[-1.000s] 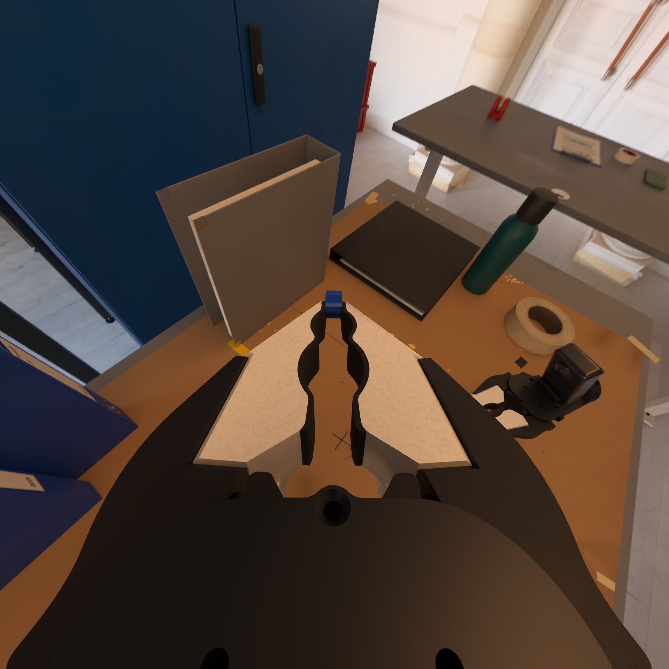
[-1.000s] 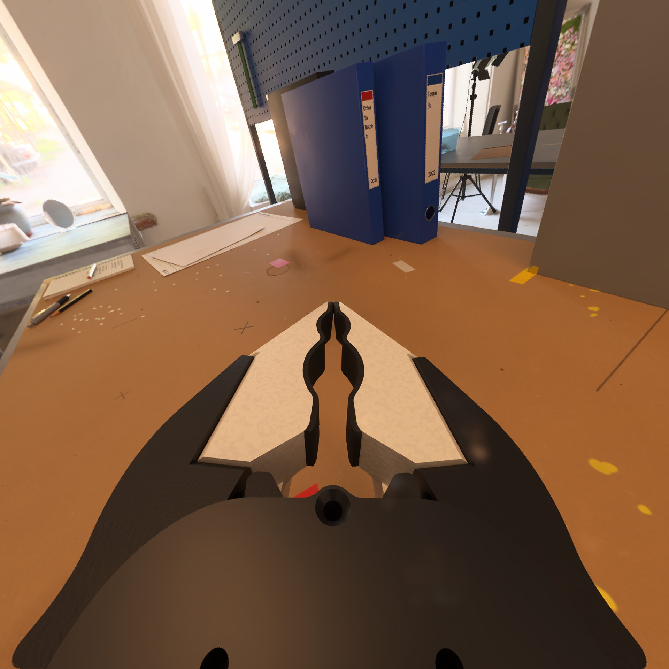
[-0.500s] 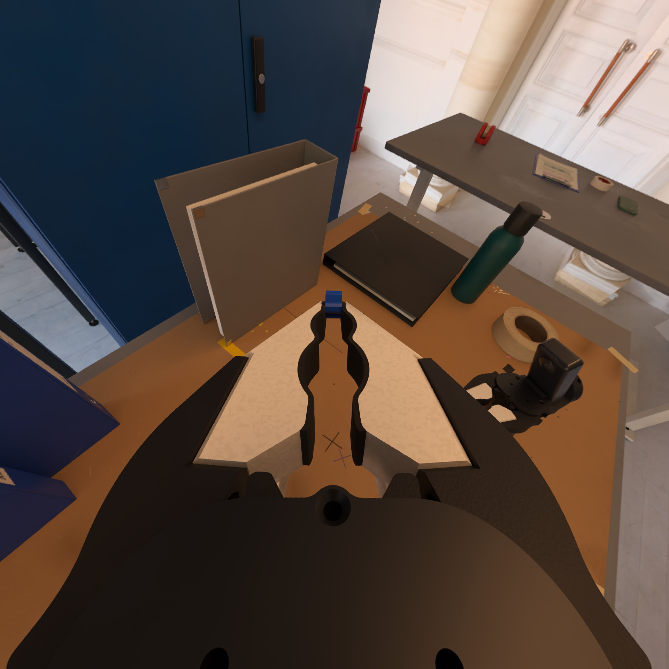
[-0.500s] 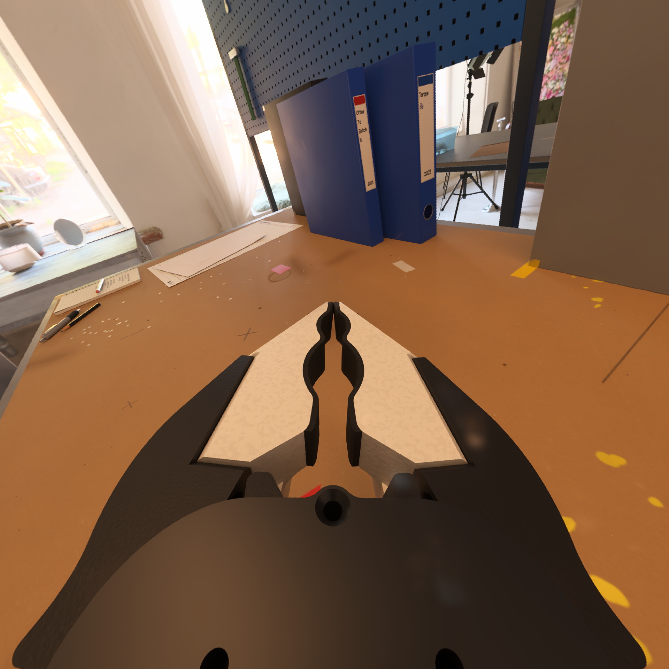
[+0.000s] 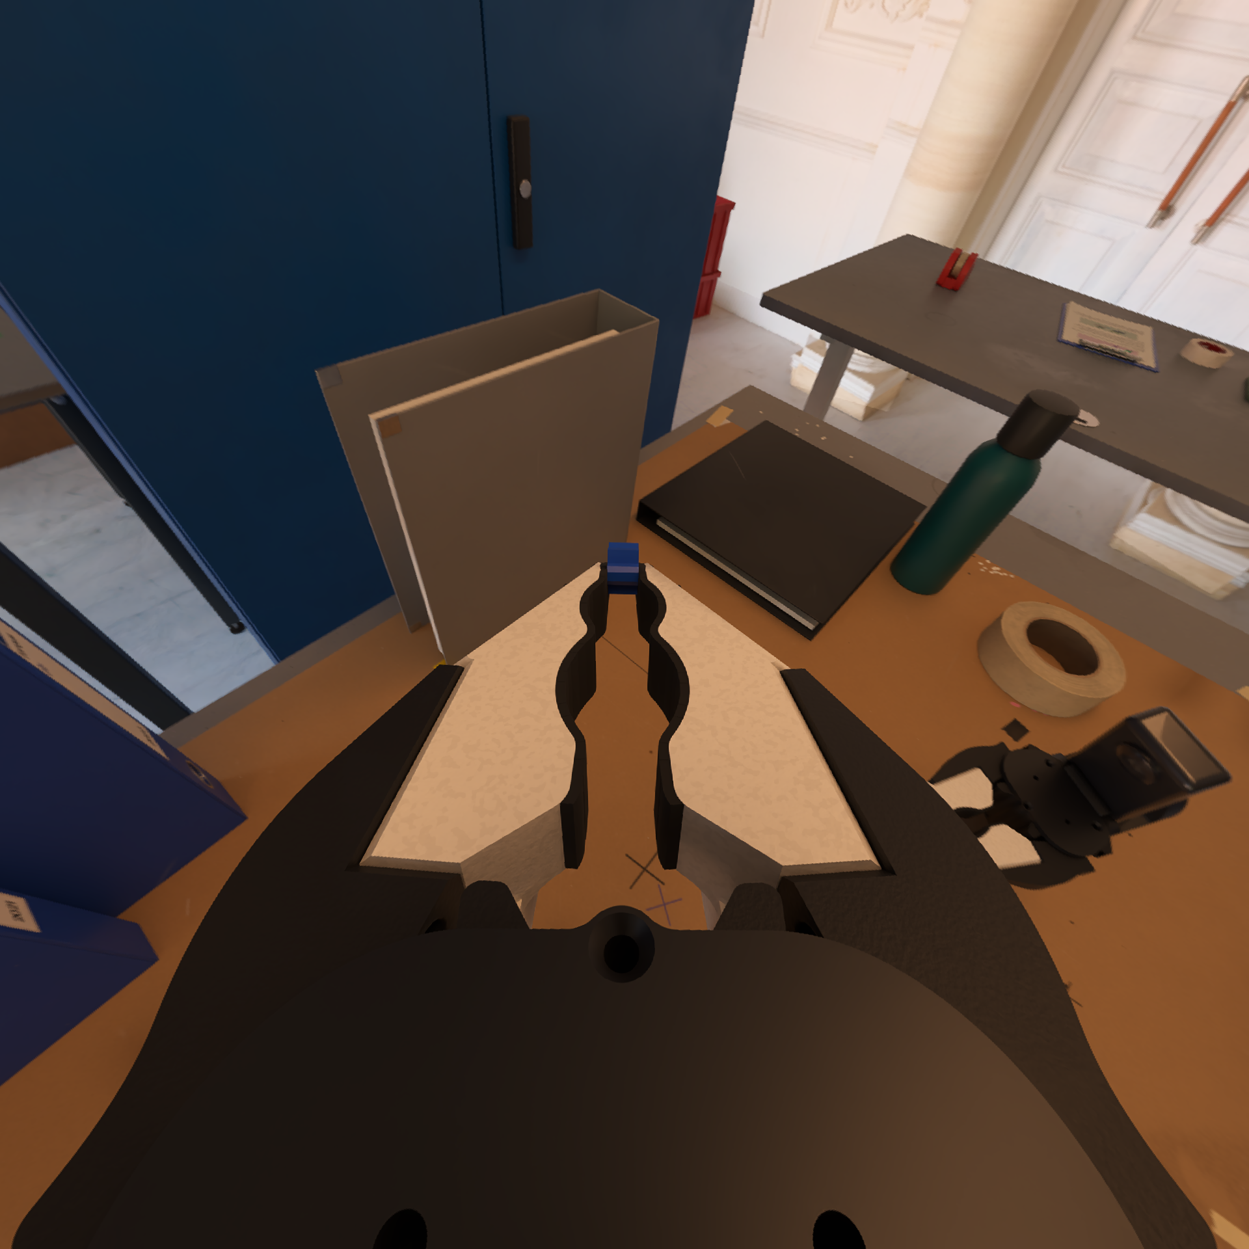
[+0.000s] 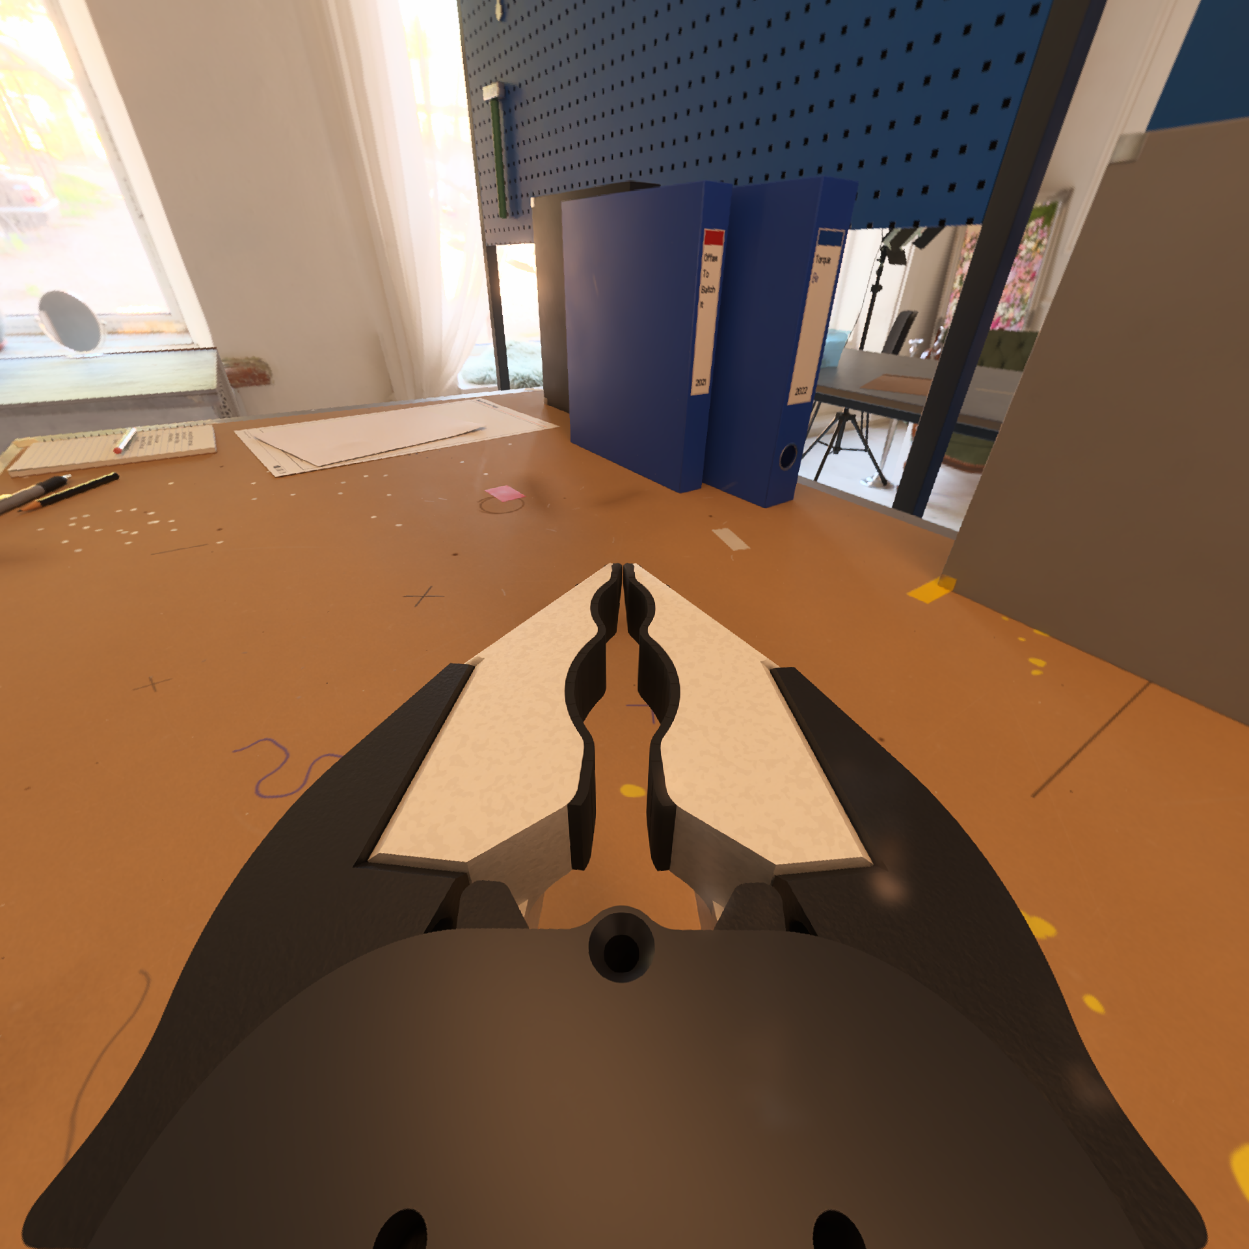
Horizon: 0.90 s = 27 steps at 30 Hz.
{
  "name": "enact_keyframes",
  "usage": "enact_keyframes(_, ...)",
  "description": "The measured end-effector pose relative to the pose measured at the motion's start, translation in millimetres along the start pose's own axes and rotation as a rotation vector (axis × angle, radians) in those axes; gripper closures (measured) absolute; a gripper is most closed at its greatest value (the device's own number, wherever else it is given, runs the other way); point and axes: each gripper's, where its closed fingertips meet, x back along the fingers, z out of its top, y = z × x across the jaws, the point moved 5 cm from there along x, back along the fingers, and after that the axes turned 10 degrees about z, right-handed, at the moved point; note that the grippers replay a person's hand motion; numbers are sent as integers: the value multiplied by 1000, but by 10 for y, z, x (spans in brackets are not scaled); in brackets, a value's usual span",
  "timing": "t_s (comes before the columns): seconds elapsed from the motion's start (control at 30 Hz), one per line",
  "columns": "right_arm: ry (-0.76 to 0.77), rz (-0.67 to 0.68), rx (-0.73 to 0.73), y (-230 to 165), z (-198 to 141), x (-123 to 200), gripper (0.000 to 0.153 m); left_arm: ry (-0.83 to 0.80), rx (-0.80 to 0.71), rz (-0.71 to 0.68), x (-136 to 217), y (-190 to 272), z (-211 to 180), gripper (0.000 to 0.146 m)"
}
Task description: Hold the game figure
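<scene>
My left gripper (image 5: 622,586) is shut on a small blue game figure (image 5: 622,564), pinched between its fingertips and held above the brown desk (image 5: 878,649). Only the figure's top sticks out past the tips. My right gripper (image 6: 622,573) is shut and empty, low over the desk (image 6: 338,642). It also shows in the left wrist view (image 5: 1074,791) as a dark shape at the right, close to the desk.
A grey binder (image 5: 513,466) stands just beyond the figure. A black binder (image 5: 777,507), a green bottle (image 5: 973,500) and a tape roll (image 5: 1047,659) lie to the right. Two blue binders (image 6: 703,331), papers (image 6: 378,439), a notepad (image 6: 108,446) and pens (image 6: 61,486) lie ahead of the right gripper.
My left gripper has risen and drawn back with the figure, so the desk items sit lower and farther. My right gripper has moved forward and dipped lower over the desk.
</scene>
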Motion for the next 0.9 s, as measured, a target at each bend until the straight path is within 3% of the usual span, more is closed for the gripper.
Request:
enact_keyframes(0.4,29,35,220,-166,39,-1,152,77,-60,90,15,71,56,139)
enact_keyframes(0.9,64,85,323,-264,61,39,153,182,-158,227,100,129,15,139)
